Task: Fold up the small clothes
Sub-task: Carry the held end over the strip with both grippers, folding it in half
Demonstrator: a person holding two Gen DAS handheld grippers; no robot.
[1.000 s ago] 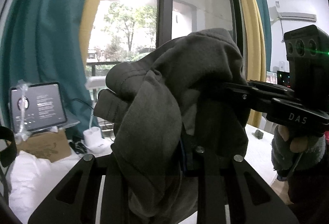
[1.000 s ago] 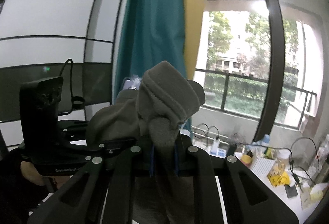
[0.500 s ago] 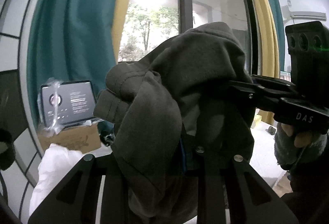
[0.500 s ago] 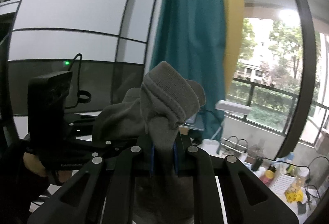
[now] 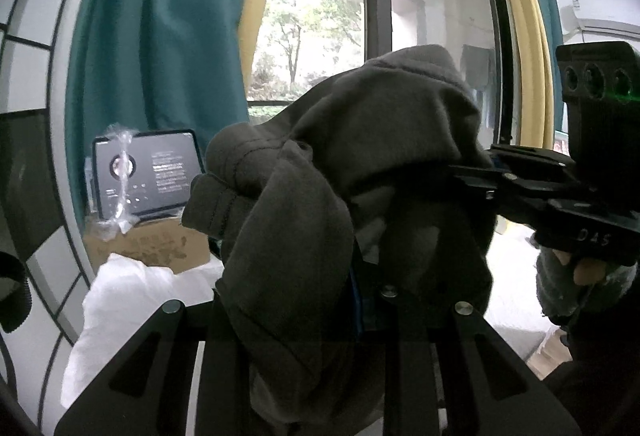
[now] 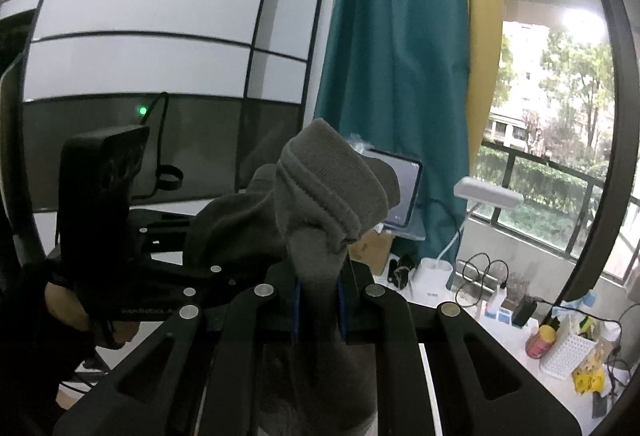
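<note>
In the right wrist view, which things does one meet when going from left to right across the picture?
Left gripper → grey garment → tablet → teal curtain → white desk lamp → window railing → white rack.

Teal curtain (image 5: 160, 48) beside daylit window (image 5: 320, 36).

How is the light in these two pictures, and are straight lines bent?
Left wrist view: bright window behind leaves the dark grey fabric garment dim; window frame bows. Right wrist view: overexposed sky at right, wall panel lines curve; the garment's ribbed cuff stays sharp.
</note>
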